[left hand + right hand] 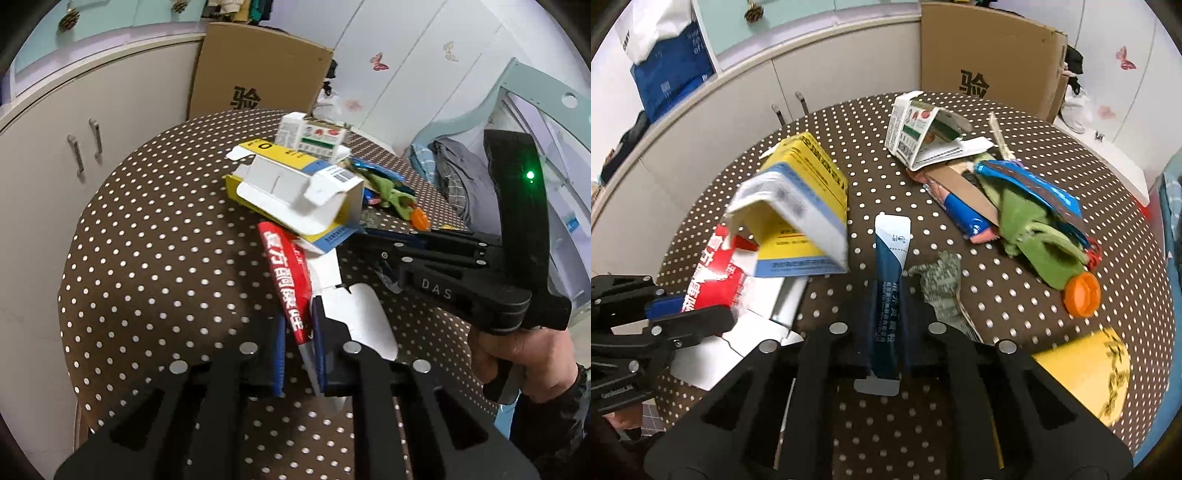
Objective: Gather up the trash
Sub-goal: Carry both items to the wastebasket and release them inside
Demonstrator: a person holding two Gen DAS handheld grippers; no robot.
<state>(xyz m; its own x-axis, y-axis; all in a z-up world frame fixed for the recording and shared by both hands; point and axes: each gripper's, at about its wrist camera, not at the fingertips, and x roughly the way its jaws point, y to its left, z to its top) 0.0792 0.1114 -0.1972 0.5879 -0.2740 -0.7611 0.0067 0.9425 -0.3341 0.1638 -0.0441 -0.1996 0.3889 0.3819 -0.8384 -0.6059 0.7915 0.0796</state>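
Note:
My left gripper (300,347) is shut on a flattened red and white carton (284,280), also seen in the right wrist view (713,275). An opened yellow, blue and white box (295,192) rests on its far end; it also shows in the right wrist view (801,218). My right gripper (886,325) is shut on a blue and white sachet (889,280) that sticks forward above the table. The right gripper also shows from the side in the left wrist view (373,240). More trash lies beyond: a white and green carton (923,136), a green pouch with an orange cap (1045,243), blue wrappers (1027,181) and a crumpled paper scrap (942,280).
Everything lies on a round table with a brown polka-dot cloth (147,258). A yellow item (1086,373) sits at its near right edge. A cardboard box (258,70) and white cabinets (74,140) stand behind the table. A bed with clothes (450,166) is to the right.

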